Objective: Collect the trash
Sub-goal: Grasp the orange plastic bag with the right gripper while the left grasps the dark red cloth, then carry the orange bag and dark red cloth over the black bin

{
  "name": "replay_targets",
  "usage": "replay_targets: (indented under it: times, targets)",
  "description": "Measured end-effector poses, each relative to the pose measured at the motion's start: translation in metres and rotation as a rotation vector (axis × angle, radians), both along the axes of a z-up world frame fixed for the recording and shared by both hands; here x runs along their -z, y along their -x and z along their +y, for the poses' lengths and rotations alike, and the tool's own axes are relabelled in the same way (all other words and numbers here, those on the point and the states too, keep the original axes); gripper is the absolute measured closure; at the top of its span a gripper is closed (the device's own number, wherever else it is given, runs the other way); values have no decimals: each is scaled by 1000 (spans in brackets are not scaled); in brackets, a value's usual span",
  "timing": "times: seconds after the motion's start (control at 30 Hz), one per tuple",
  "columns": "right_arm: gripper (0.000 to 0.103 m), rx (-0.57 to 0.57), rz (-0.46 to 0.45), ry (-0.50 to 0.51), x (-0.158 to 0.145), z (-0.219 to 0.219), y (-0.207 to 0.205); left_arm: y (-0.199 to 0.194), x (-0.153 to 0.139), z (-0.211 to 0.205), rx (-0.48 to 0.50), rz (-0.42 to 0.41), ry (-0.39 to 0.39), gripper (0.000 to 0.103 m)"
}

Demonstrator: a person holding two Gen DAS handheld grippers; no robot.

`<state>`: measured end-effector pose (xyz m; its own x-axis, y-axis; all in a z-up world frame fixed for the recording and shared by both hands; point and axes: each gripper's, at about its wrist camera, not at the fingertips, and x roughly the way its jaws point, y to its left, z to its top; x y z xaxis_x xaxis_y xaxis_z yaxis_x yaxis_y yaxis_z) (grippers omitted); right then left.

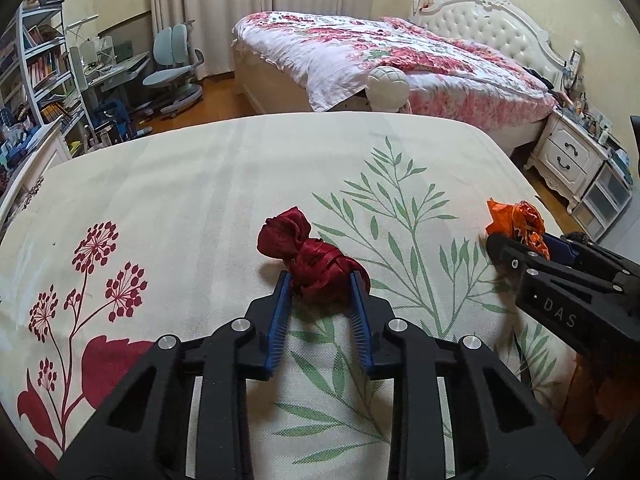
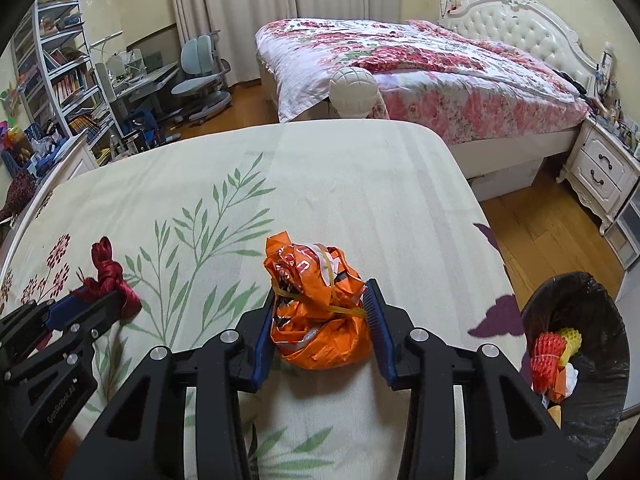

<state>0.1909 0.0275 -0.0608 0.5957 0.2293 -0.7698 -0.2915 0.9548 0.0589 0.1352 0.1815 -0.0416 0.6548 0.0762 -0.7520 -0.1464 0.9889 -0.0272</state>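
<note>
A crumpled dark red ribbon bundle (image 1: 316,260) lies on the floral bedsheet (image 1: 200,184). My left gripper (image 1: 322,278) is shut on its near end; it also shows in the right wrist view (image 2: 108,300). A crumpled orange plastic wrapper tied with a yellow band (image 2: 320,312) sits between the pads of my right gripper (image 2: 322,296), which is shut on it. The wrapper also shows at the right of the left wrist view (image 1: 516,220). A bin with a black liner (image 2: 592,360) stands on the floor right of the bed, holding red and yellow net trash (image 2: 548,356).
The sheet's right edge (image 2: 492,264) drops to the wooden floor (image 2: 548,232). A second bed with a pink floral quilt (image 2: 420,64) stands behind, with a white nightstand (image 2: 600,172) on the right. A desk, chair (image 2: 200,72) and bookshelf (image 2: 60,72) are at the far left.
</note>
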Motion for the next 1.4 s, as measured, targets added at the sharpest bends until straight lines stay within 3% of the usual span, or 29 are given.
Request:
replay_targets:
  times: [0.87,1.4]
  targets:
    - [62,17,-16,-15,-2,-35,86,65,-2,-42,43,-24,14,75]
    - [62,96,-78,-30,-18,-78,120,94,-19,-82,108,-86,34,75]
